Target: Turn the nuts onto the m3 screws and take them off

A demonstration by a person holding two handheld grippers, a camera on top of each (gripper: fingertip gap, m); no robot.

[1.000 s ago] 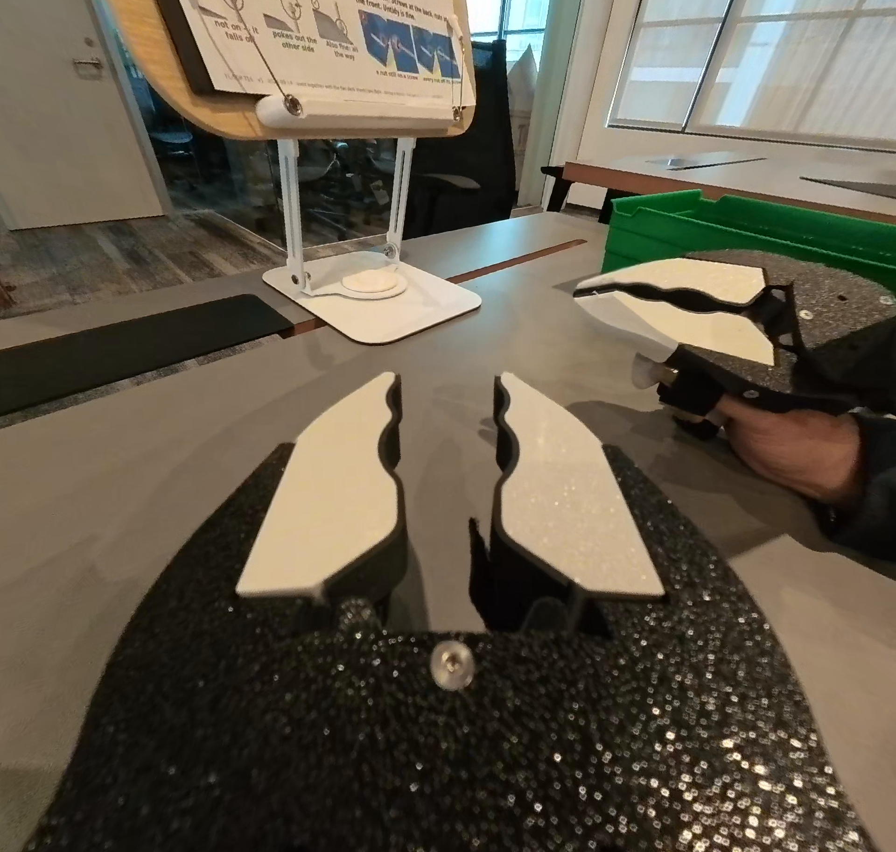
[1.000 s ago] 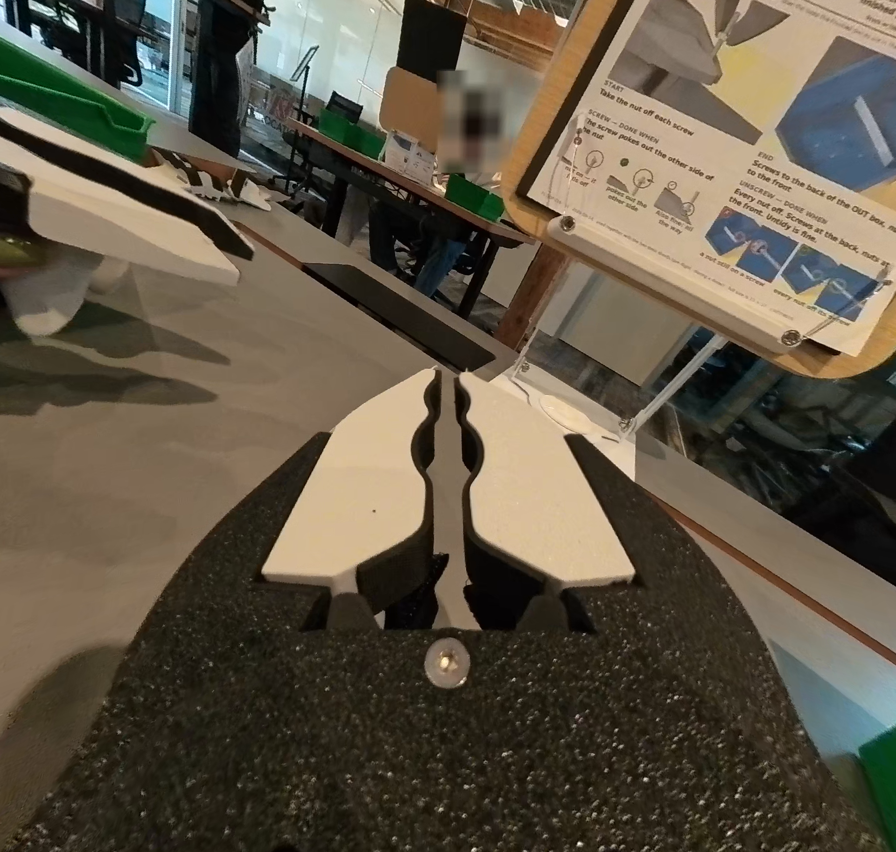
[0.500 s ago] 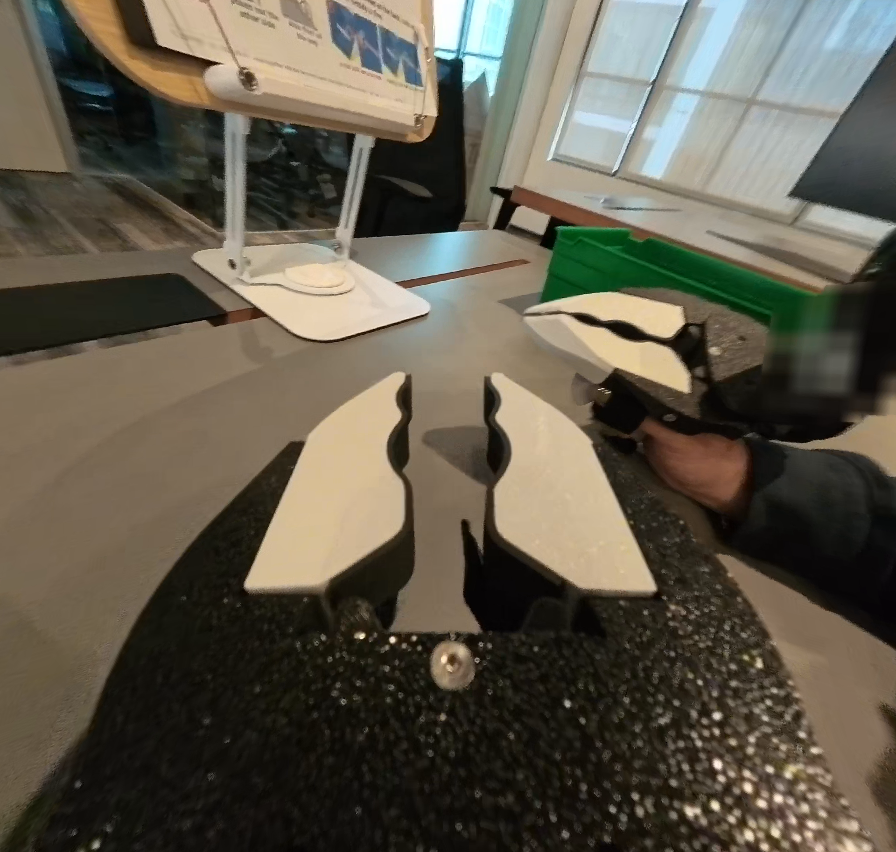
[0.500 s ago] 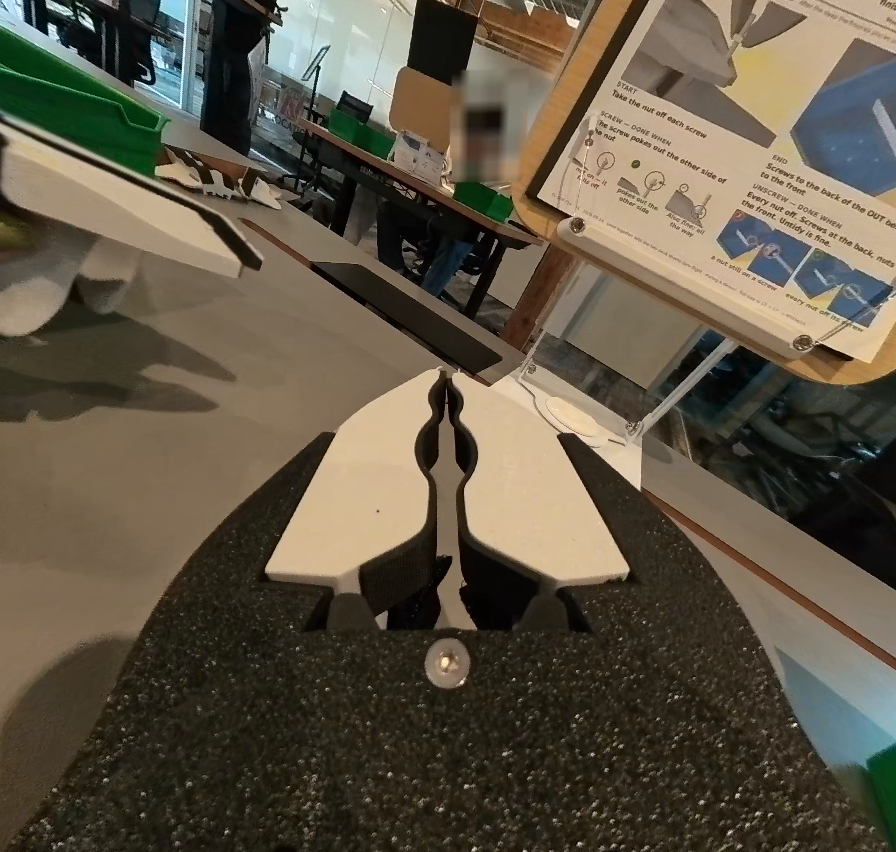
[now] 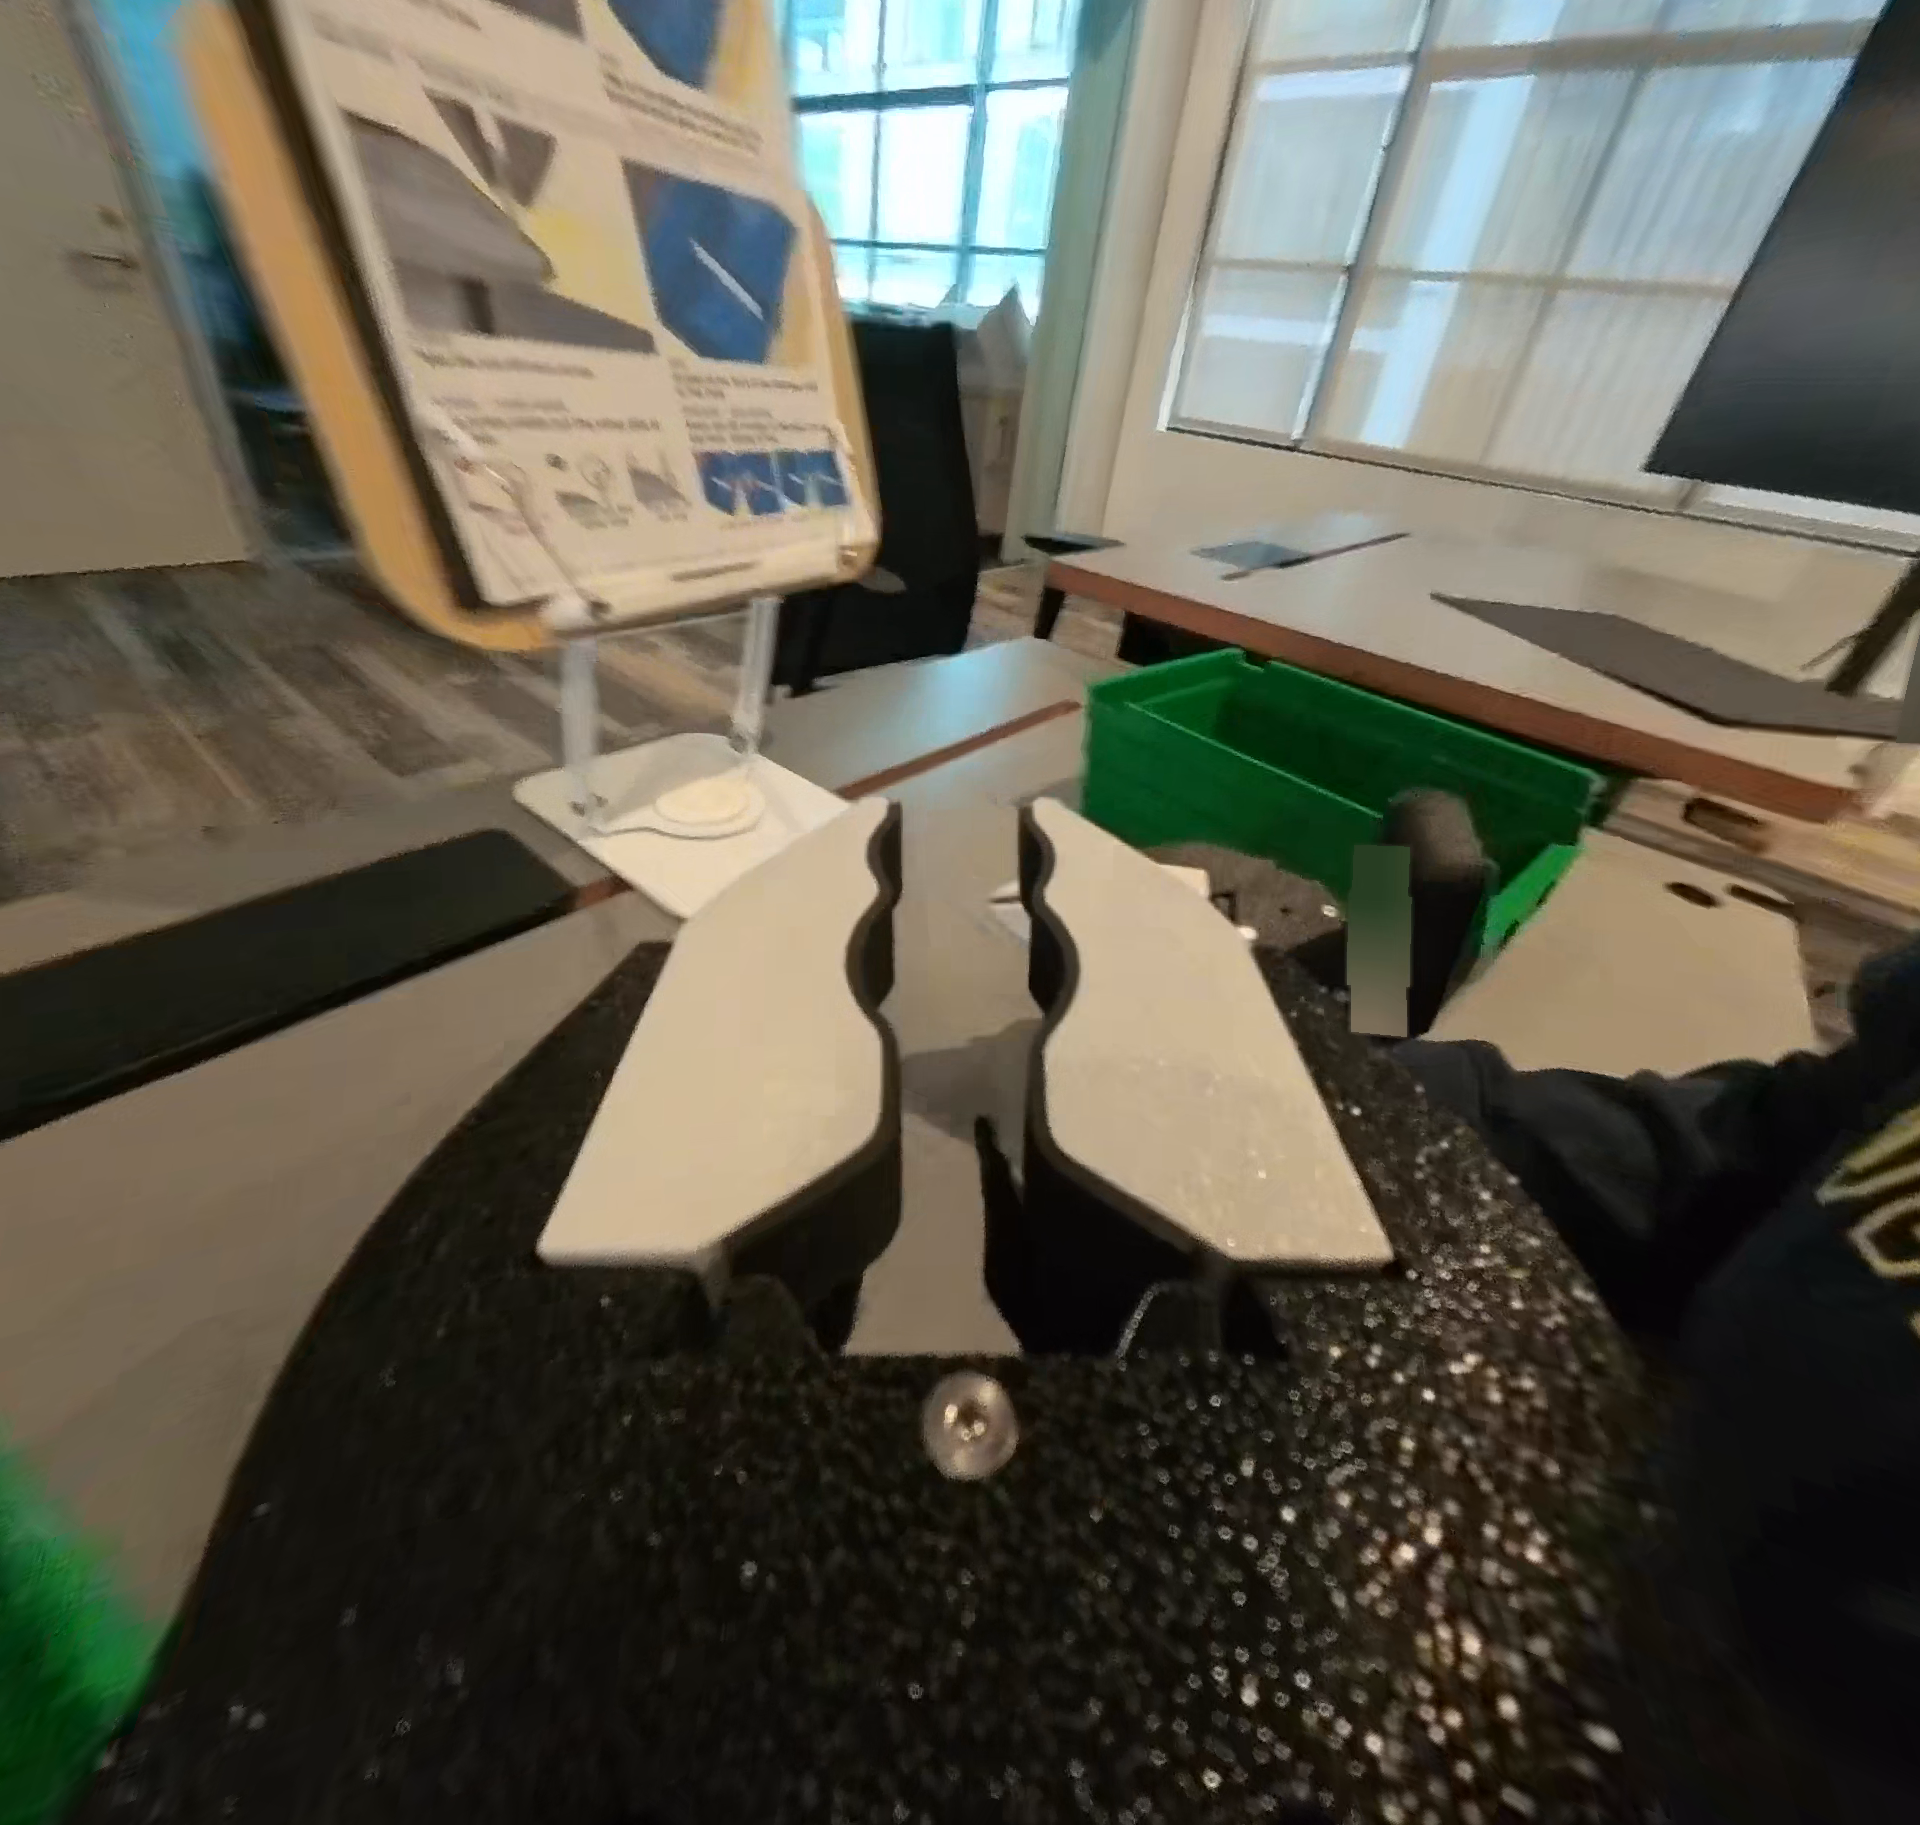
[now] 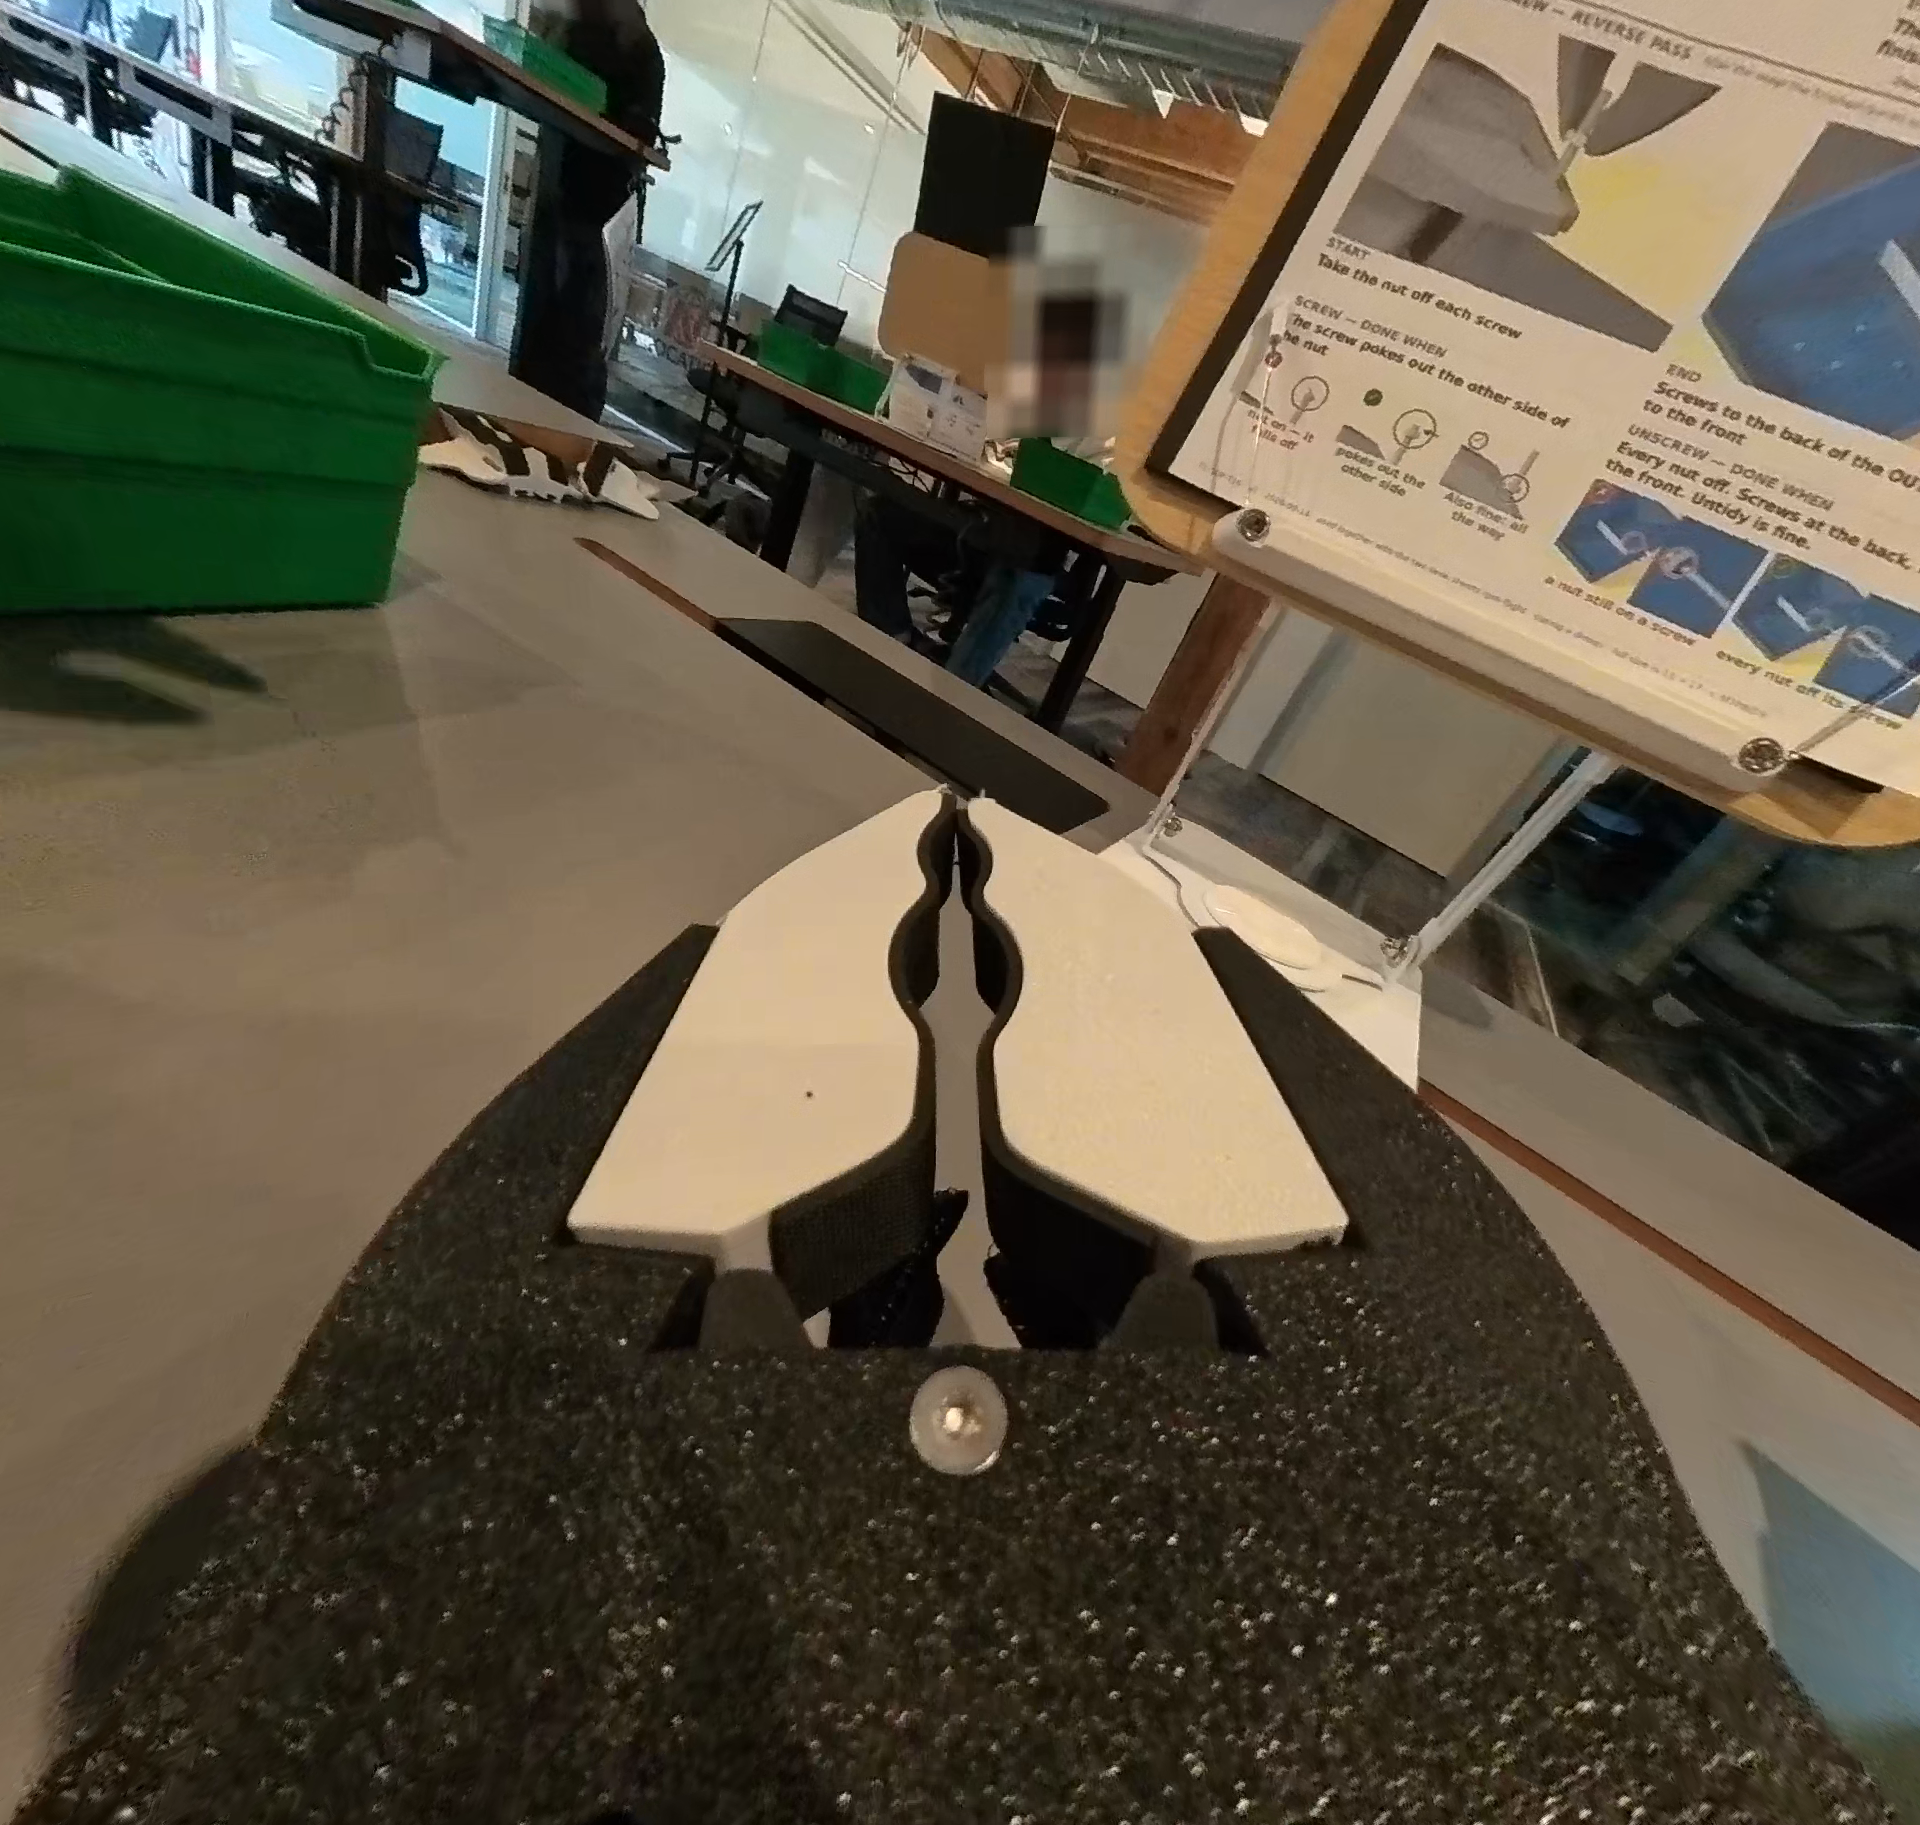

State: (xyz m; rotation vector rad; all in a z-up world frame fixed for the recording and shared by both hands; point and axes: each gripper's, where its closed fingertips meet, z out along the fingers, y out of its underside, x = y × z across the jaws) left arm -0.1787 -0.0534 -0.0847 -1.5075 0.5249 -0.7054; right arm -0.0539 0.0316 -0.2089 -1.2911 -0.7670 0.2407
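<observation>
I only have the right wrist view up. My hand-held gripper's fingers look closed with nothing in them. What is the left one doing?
Observer: The left hand-held gripper stands open over the grey table, with nothing between its fingers.
Operator: Is there a bin near it?
Observer: Yes, a green bin sits ahead and to its right, open side up; what I can see of its inside shows nothing.
Operator: Where is my own gripper from there?
Observer: The right hand-held gripper's black body shows just behind the left one's right finger, in front of that bin. Its fingertips are mostly hidden there.
</observation>
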